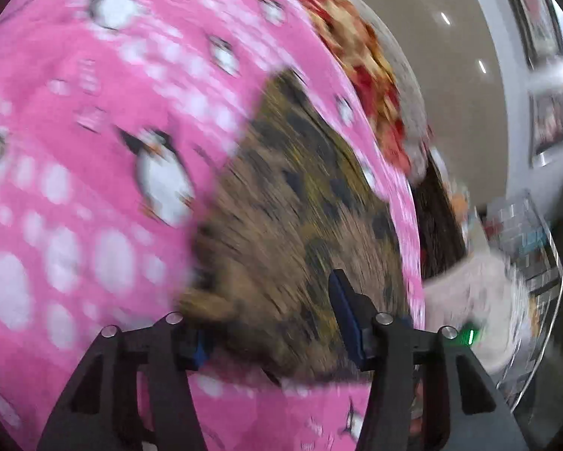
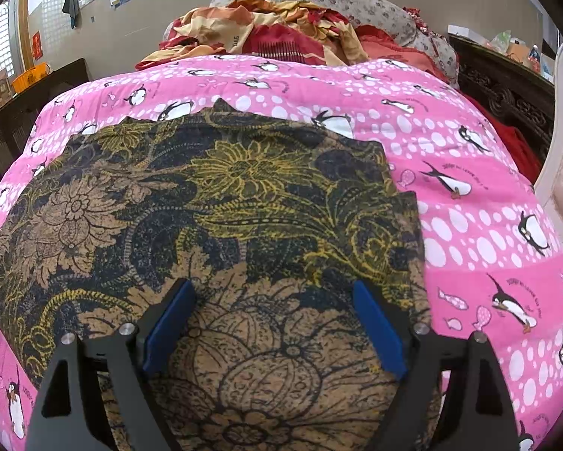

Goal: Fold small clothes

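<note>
1. The cloth (image 2: 214, 203), brown with dark and yellow flowers, lies spread almost flat on the pink penguin blanket (image 2: 488, 225), covering the bed's middle and near side.

2. My right gripper (image 2: 276, 323) hangs just over the near part of the cloth with its jaws spread wide and nothing between them; I cannot tell whether the tips touch the fabric.

3. My left gripper (image 1: 270, 323) is tilted, and its picture is smeared with motion. Cloth bunches between its jaws, but only one blue pad (image 1: 343, 312) shows clearly, so I cannot tell whether I am pinching the fabric or only straddling it.

4. To do this well, I judge I should take one edge or corner in each gripper, grip only the top layer and not the blanket, lift low, and carry the fold straight across so the edges meet.

5. The right view alone shows the cloth's whole outline, its jagged far edge and the heap of red and orange bedding (image 2: 266, 34) beyond.

6. The left view alone shows the cloth's side edge close up and the room beside the bed.
</note>
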